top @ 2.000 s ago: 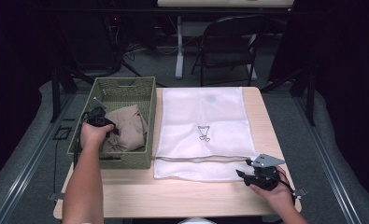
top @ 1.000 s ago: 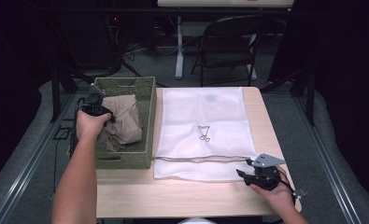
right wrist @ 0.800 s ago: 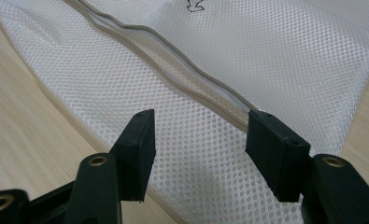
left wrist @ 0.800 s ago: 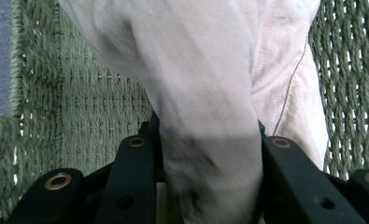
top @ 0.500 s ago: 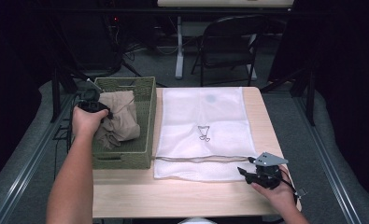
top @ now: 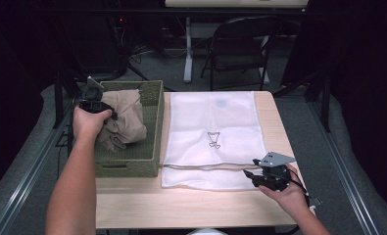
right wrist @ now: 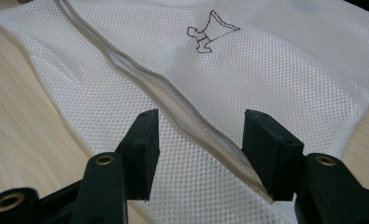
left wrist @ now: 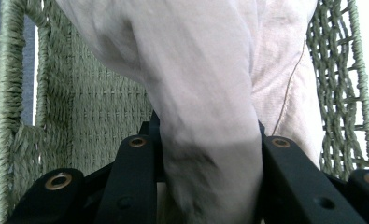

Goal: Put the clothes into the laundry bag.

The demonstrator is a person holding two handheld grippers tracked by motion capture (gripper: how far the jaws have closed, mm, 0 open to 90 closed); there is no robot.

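Holding a bunch of beige cloth (top: 124,119), the left gripper (top: 94,104) is up over the green woven basket (top: 132,166) at the left side of the table (top: 181,205). Its two black jaws are squeezed tight on the cloth, which you can see well in the left gripper view (left wrist: 205,116), with the basket's wall (left wrist: 93,116) behind it. Part of the cloth hangs down into the basket and part leans on the basket's right wall.

Just beside the basket, a white mesh bag (top: 213,117) lies flat on the table. It has a small dark drawing (top: 213,139) in the middle and a grey zipper (top: 205,167) running across near its front edge.

At the bag's front right corner sits the right gripper (top: 252,177), held low by a hand (top: 289,196). Its jaws are apart, with nothing pinched, and in the right gripper view the zipper (right wrist: 187,112) runs between them.
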